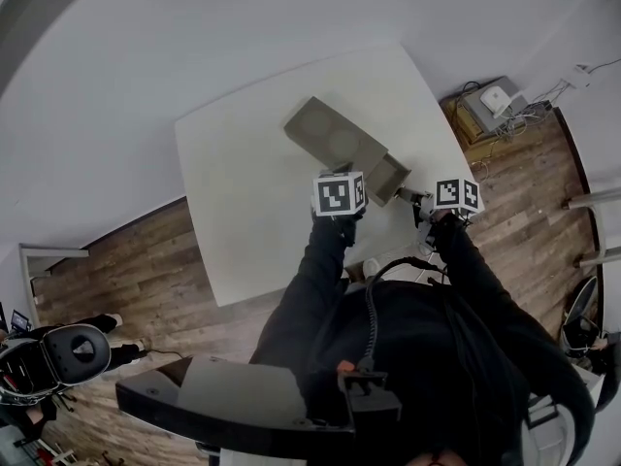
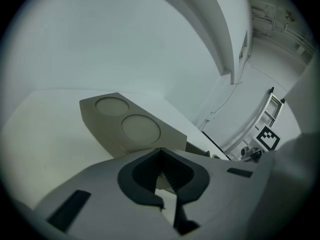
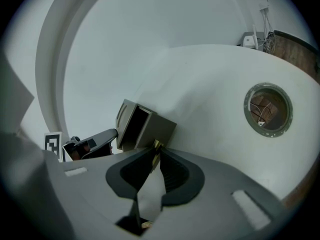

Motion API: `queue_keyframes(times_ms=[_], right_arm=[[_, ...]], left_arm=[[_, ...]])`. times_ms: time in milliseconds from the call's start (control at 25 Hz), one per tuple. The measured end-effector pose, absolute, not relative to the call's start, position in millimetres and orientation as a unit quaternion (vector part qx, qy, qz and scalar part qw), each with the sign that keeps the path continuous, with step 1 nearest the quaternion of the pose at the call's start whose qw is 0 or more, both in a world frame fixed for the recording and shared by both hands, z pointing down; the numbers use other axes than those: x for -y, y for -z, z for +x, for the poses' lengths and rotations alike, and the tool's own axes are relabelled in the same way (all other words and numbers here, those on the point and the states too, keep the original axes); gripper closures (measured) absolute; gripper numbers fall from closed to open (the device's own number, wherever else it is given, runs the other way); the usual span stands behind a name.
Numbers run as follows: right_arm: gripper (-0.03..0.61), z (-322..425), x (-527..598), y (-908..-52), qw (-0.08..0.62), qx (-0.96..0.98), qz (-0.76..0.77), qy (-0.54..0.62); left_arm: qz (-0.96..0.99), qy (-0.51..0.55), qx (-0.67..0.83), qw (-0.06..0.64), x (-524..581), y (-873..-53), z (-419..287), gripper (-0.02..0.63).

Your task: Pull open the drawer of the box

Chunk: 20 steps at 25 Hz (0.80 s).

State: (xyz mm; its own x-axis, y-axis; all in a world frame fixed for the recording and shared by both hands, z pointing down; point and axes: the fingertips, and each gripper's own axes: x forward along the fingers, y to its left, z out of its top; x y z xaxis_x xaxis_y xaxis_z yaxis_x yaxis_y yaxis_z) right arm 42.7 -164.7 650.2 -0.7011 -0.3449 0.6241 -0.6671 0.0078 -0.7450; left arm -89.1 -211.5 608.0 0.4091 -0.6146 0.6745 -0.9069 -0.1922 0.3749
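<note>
Grey box [image 1: 335, 139], one drawer [image 1: 386, 178] open; right claw [image 3: 155, 151] pinches its one knob [image 3: 156, 145], left claw [image 2: 161, 155] pressed together.

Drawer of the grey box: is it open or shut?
Open: the drawer sticks out of the grey rectangular box, hollow inside showing, its brass pull in the right hand-held gripper.

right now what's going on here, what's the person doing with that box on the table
A person holds a gripper in each hand over a white table. The right gripper is shut on the small brass-coloured pull of the drawer, which stands partly out of the grey box. The left gripper, jaws together and empty, sits at the box's near side, perhaps steadying it, though contact is hard to confirm.
</note>
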Motion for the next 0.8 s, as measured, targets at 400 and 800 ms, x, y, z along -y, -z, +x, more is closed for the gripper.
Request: queue_keyframes(times_ms=[400,800], right_arm=[[0.531,47,162,-651,0.132,0.697,0.366,-0.603],[0.534,52,150,-649,0.127,0.695,0.37,-0.604]], left_arm=[[0.749,-0.199,0.51,0.373,212,-609,-90,0.617],[0.748,-0.182,0.51,0.384,205,-606,-93,0.618]])
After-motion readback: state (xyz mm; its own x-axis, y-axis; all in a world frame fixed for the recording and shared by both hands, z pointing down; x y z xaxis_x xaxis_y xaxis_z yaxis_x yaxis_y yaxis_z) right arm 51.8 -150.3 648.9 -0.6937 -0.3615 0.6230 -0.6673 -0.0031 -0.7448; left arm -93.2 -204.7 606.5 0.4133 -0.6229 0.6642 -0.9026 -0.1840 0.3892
